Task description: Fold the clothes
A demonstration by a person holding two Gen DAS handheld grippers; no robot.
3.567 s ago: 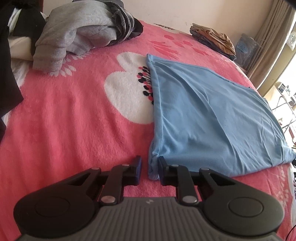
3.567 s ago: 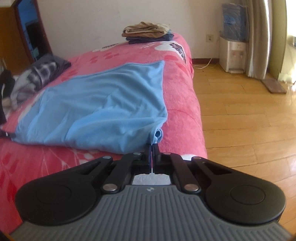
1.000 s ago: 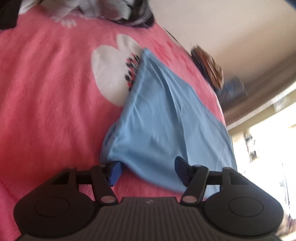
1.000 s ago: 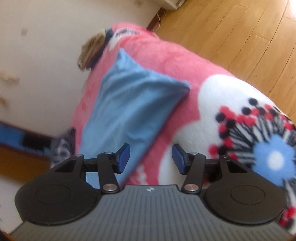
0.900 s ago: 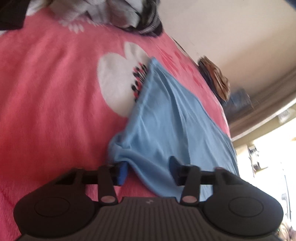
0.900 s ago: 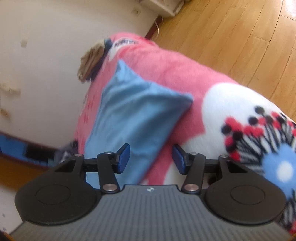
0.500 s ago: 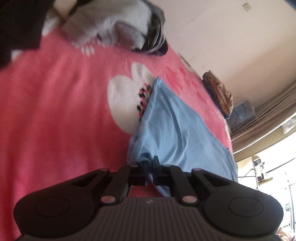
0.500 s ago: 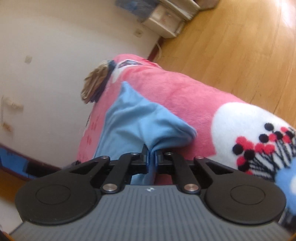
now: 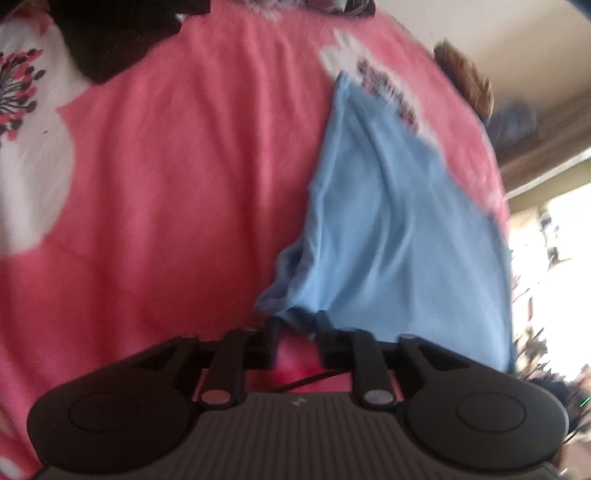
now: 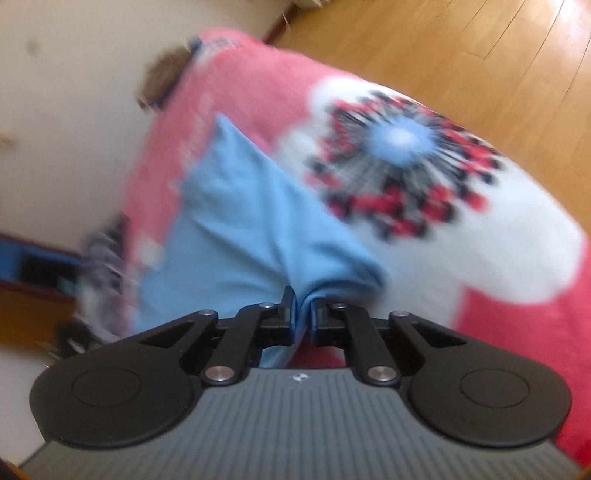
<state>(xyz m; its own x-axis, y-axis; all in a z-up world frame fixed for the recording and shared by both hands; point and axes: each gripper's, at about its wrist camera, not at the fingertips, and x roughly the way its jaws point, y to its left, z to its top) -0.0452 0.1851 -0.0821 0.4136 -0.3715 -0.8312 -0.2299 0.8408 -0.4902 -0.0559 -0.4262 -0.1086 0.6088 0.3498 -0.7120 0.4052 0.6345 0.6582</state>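
Both views are motion-blurred. The blue cloth (image 9: 388,206) lies on the pink blanket (image 9: 177,192) of the bed, one end raised and bunched where our tools take it.

Left tool (image 9: 297,325): jaws partly spread, with a gap between them. A gathered corner of the cloth sits at the fingertips (image 9: 272,326); we cannot tell whether it is truly clamped or only resting there. A thin dark cable shows below, between the fingers.

Right tool (image 10: 302,310): jaws drawn close, pinching a fold of the blue cloth (image 10: 243,221), which passes down between the pads. From the pinch, the cloth spreads away toward the wall.

A white patch with a red, black and blue flower print (image 10: 402,173) lies on the blanket just right of the cloth. A brown pile (image 9: 465,77) sits at the far end of the bed. Dark clothes (image 9: 114,33) lie at the top left of the left view. The wood floor (image 10: 461,48) shows beyond the bed edge.
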